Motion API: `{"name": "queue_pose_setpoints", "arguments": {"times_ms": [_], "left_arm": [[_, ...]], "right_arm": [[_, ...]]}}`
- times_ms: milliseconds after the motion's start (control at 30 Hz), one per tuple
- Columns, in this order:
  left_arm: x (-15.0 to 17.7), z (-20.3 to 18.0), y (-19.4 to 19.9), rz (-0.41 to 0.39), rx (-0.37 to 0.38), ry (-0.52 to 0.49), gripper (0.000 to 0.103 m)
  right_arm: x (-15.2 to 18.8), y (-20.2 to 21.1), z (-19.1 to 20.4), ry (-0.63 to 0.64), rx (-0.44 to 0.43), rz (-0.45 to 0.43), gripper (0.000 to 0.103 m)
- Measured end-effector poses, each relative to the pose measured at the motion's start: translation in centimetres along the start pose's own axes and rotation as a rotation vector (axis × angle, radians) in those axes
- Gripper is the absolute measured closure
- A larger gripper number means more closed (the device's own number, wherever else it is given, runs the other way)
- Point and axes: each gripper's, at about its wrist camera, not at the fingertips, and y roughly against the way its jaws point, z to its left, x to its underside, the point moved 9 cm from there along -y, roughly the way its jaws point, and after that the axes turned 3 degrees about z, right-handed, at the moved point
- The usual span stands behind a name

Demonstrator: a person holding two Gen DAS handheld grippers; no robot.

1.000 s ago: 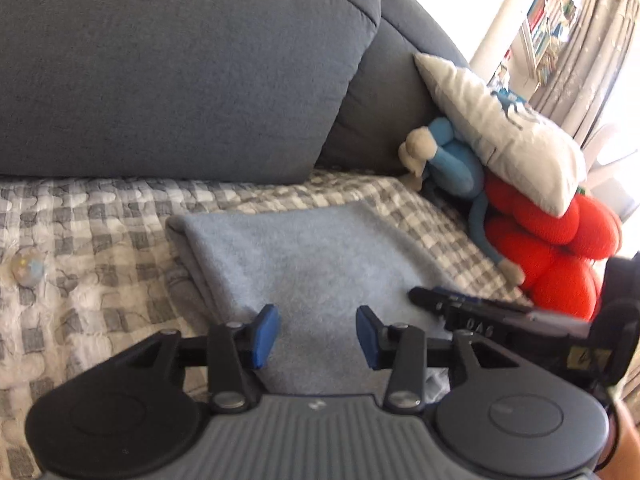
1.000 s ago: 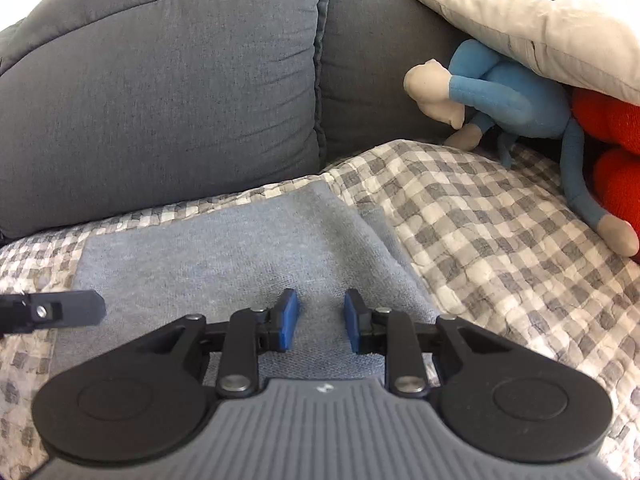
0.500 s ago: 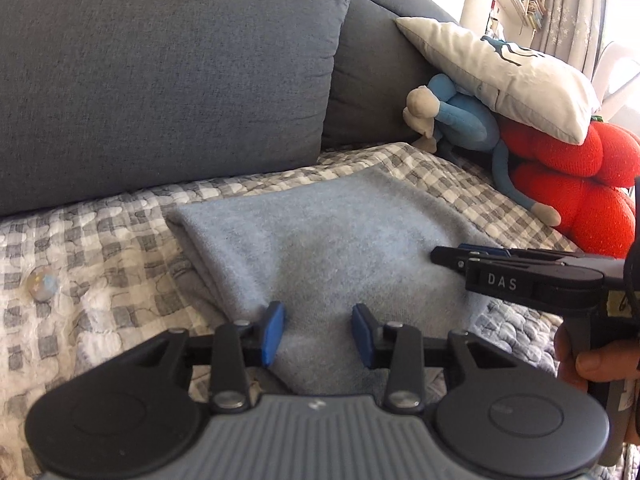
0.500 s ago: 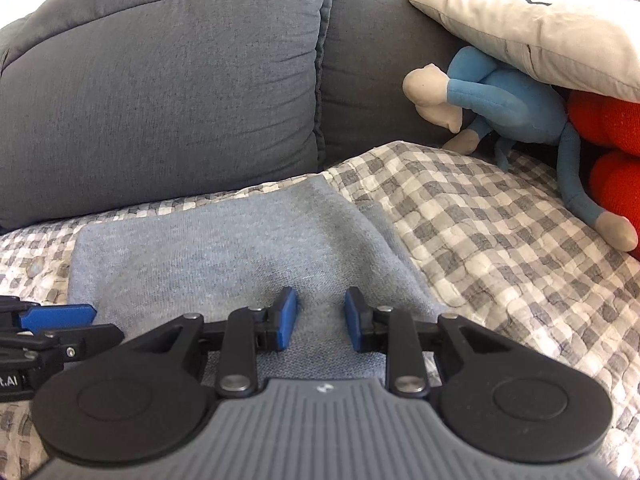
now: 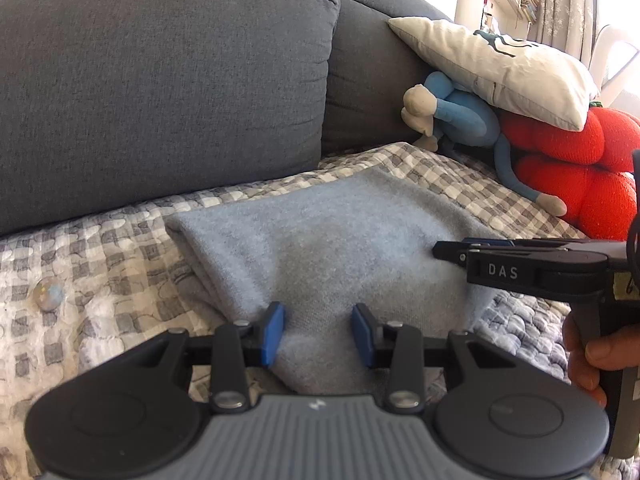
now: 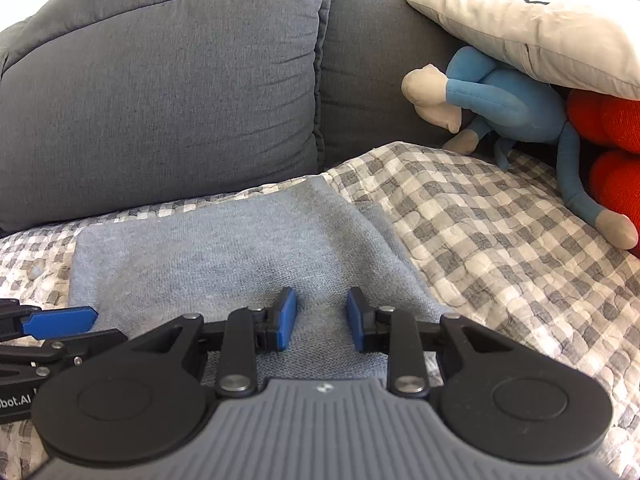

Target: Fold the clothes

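Two claws, left and right, gape empty over the folded blue garment.

Left gripper tilted downward, jaws parted, empty; right gripper likewise, jaws narrower, empty.

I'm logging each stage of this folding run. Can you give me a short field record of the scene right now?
surface: grey-and-white checked quilted cover on a dark grey fabric sofa
garment: light blue knit garment, folded, lying flat on the cover
left hand-held gripper: open, jaws over the garment's near edge
right hand-held gripper: open, above the garment's near edge
beside: blue plush monkey, red plush toy, white cushion
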Motion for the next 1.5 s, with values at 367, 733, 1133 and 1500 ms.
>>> {"name": "queue_pose_setpoints", "arguments": {"times_ms": [367,733,1133,1500], "left_arm": [[0.0,-0.3,-0.1,-0.010,-0.012,-0.019,0.064],[0.2,-0.5,-0.1,-0.021,-0.025,-0.040,0.064],[0.4,-0.5,0.6,-0.032,-0.036,-0.045,0.064],[3.1,-1.5,7.2,0.050,0.024,0.005,0.054]], "right_arm": [[0.1,0.0,0.0,-0.002,-0.001,-0.001,0.073],[0.1,0.0,-0.1,-0.008,-0.006,-0.001,0.073],[0.9,2.3,0.7,-0.161,0.032,-0.002,0.040],[4.4,12.0,4.3,-0.228,0.039,0.031,0.038]]}}
